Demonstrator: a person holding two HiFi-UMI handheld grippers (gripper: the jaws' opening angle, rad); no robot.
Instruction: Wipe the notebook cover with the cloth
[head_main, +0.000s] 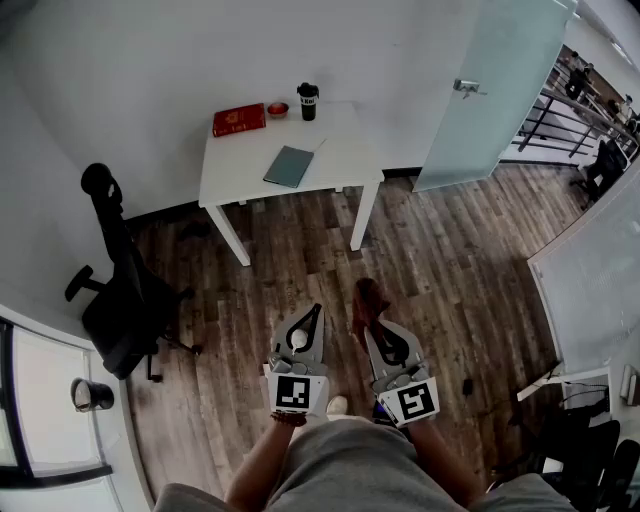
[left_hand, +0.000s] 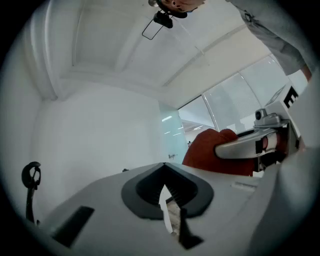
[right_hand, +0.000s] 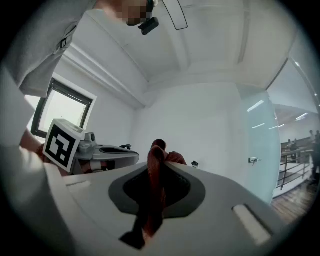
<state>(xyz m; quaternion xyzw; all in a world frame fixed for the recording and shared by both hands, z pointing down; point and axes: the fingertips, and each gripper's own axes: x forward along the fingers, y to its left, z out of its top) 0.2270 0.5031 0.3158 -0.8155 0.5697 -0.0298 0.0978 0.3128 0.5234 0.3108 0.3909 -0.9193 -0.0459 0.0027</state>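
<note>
Approach step: your R gripper (head_main: 378, 322) pinched the cloth (head_main: 366, 300), L gripper (head_main: 314, 312) was pressed shut, empty; next prob. needed walking up to notebook (head_main: 289, 166).

On the white table (head_main: 340, 160) a grey-green notebook (head_main: 289, 166) is seen; along its back edge are set a red book (head_main: 239, 120), a red bowl (head_main: 278, 109) and a black cup (head_main: 308, 101). The cloth (head_main: 367, 302) is coloured rust-red, the floor (head_main: 450, 260) brown-planked.

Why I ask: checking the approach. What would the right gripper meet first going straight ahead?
Probably the table, at its near edge; only floor lies before it. The right gripper, shut on the cloth, points that way, but height is unclear.
</note>
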